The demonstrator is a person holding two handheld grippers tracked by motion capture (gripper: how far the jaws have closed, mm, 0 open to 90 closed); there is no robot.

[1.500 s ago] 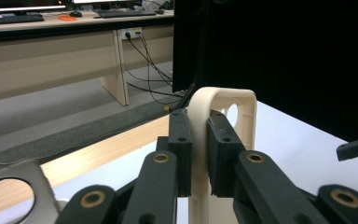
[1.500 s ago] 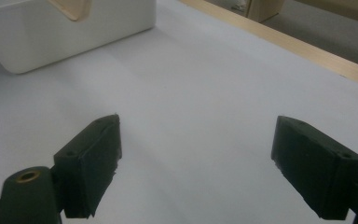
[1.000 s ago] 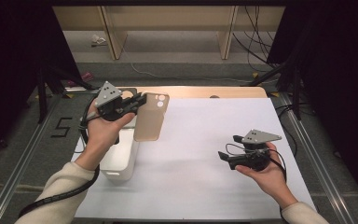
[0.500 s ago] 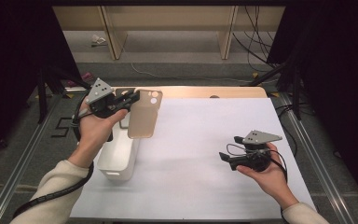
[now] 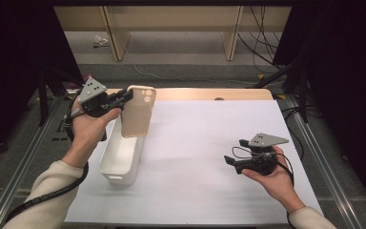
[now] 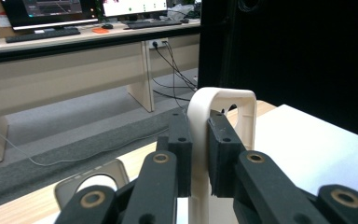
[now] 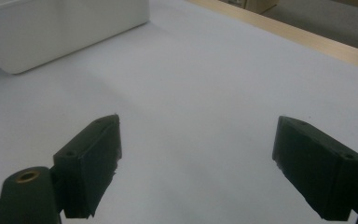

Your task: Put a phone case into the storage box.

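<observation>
**Phone case held above the white bin**

A beige phone case (image 5: 138,114) is clamped by its edge in the left gripper (image 5: 124,98), at about ten o'clock on the worktop (image 5: 209,143), hanging over the far end of the white bin (image 5: 119,160). The right gripper (image 5: 229,161), at four o'clock, is held low with jaws wide and empty. The pick-up is judged done; lowering the case into the bin and releasing it are left.

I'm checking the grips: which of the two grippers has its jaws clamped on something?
The left gripper: its jaws pinch the beige phone case above the white bin. The right gripper hovers open over the table.
</observation>
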